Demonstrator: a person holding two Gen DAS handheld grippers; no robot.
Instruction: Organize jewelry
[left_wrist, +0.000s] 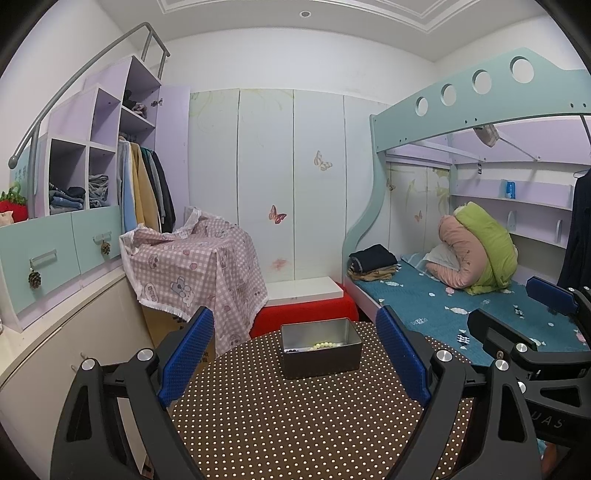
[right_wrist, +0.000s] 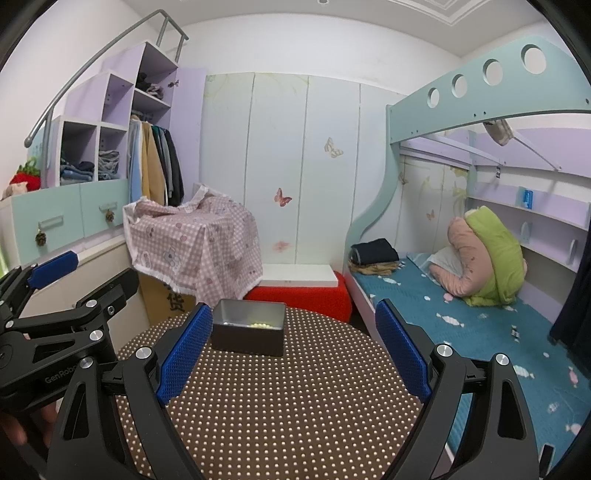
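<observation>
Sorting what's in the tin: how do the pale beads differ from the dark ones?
The pale beads are yellowish-green and form a clear string; the dark beads are nearly black and barely show. Pale beads lie mid-tin, dark beads toward its left. Both rest inside the tin.

We see brown white-dotted table (left_wrist: 295, 417), grey metal tin (left_wrist: 320, 355), pale-green bead bracelet (left_wrist: 325, 345), blue gripper pads (left_wrist: 186, 360), teal bedsheet (right_wrist: 461, 310).
</observation>
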